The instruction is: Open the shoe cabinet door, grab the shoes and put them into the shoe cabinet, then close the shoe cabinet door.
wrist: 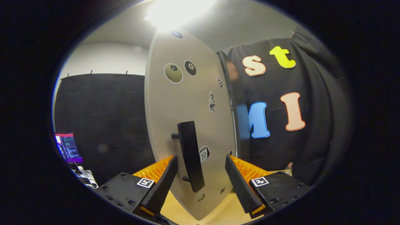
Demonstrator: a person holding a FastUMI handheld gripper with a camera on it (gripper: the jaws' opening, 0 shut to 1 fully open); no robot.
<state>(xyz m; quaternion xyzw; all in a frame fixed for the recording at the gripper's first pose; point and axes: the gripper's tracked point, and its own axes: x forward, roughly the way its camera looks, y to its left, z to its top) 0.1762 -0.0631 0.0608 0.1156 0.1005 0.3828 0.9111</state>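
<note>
The shoe cabinet door (187, 103) is a pale grey panel with several stickers, standing swung out at an angle just ahead of me. Its black bar handle (191, 154) runs upright on two short posts, and its lower part sits between my fingers. My gripper (201, 178) is open, one finger on each side of the handle with a gap on both sides. The fingers do not press on the handle. The cabinet's dark edge (232, 103) shows just past the door on the right.
A laptop (68, 147) with a lit screen stands far to the left, with small white items (85, 175) beside it. A small bottle (288, 168) stands low on the right. The pale floor (218, 209) lies below the door. A bright ceiling light (175, 11) glares overhead.
</note>
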